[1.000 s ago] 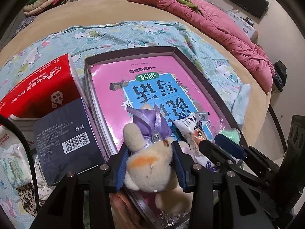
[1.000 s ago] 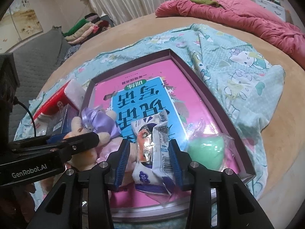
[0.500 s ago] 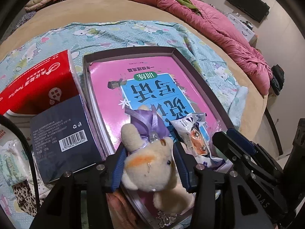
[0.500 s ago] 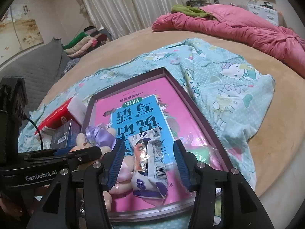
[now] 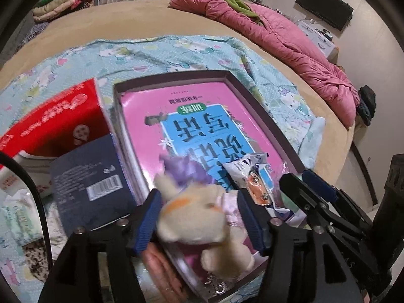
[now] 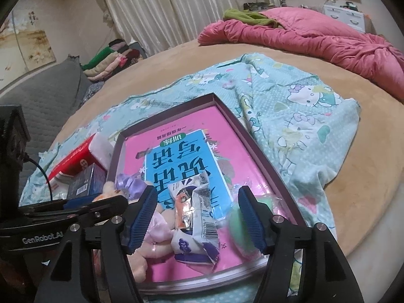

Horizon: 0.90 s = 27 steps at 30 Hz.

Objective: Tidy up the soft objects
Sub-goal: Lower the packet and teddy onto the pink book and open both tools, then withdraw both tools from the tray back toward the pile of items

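Both claws, left claw [image 5: 199, 217] and right claw [image 6: 197, 214], gape downward.

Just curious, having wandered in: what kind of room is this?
Most likely a bedroom. A big round bed fills the view, a crumpled pink quilt lies at its far side, folded clothes are stacked by the curtains, and a cartoon-print sheet is spread on the bed.

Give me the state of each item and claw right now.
Left claw: just opened, astride the plush toy, pads off it.
Right claw: just opened, snack packet between, not gripped.
Plush toy: lying in the tray.
Snack packet: sealed, lying in the tray.
Tray: open, on the patterned sheet.
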{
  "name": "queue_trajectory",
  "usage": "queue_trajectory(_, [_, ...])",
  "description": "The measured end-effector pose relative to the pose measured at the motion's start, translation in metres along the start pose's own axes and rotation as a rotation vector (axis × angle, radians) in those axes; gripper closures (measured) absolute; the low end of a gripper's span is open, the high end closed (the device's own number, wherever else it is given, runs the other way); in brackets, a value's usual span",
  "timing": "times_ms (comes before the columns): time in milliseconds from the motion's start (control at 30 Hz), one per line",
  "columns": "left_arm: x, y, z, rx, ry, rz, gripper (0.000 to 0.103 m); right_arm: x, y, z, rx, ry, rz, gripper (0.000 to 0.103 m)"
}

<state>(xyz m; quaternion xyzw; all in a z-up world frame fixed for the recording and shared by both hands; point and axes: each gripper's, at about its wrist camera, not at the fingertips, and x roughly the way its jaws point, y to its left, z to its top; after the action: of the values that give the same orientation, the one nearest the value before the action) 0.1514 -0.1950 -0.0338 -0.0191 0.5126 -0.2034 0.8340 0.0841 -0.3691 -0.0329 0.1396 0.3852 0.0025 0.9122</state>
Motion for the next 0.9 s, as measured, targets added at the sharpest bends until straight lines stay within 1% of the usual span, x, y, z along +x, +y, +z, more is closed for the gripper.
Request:
queue_trajectory(67, [-0.005, 0.003, 0.000, -0.011, -0.006, -0.012, 0.036, -0.002, 0.000, 0.000, 0.000, -0.010, -0.005, 0.028])
queue_trajectory(133, [-0.011, 0.005, -0.001, -0.021, -0.018, -0.023, 0.036, -0.004, 0.002, 0.000, -0.007, -0.021, -0.008, 0.027])
queue_trajectory(367, [-0.034, 0.004, -0.004, -0.006, -0.058, -0.027, 0.033, -0.013, 0.013, 0.000, -0.058, -0.060, -0.017, 0.024])
queue_trajectory(533, [-0.055, 0.014, -0.011, -0.026, -0.083, -0.009, 0.033, -0.022, 0.018, 0.001, -0.071, -0.101, -0.023, 0.024])
queue_trajectory(633, [-0.072, 0.021, -0.017, -0.030, -0.109, 0.011, 0.032, -0.025, 0.022, 0.002, -0.066, -0.106, -0.020, 0.024])
queue_trajectory(900, [-0.115, 0.043, -0.029, -0.053, -0.167, 0.069, 0.029, -0.042, 0.061, 0.003, -0.139, -0.118, 0.012, 0.023])
